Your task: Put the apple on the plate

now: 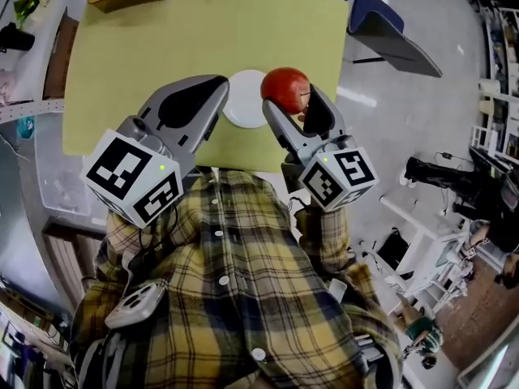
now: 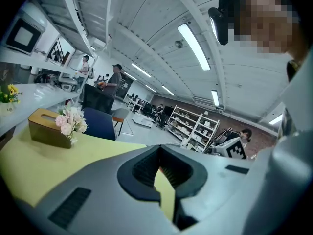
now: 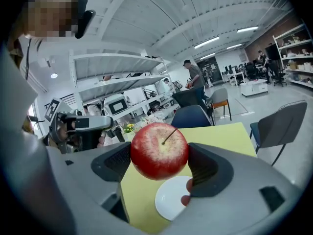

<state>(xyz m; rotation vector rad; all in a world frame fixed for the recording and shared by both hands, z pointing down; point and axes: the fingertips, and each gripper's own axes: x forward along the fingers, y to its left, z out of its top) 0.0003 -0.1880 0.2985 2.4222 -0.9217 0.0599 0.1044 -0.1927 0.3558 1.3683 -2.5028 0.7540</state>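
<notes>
**A:** Apple (image 1: 285,88) first. How does it look?

**B:** Red, round and finely pale-speckled, with a thin dark stem. Your right gripper (image 1: 290,104) clamps it by its sides, lifted over the yellow table (image 1: 162,47).

**A:** And the plate (image 1: 243,100)?

**B:** White and bare. In the head view it sits just left of the fruit. Only your right gripper view shows the speckles and the plate lying below the apple.

**A:** My other tool?

**B:** Your left gripper (image 1: 212,87) is closed on nothing, and its own view shows the tips meeting.
</notes>
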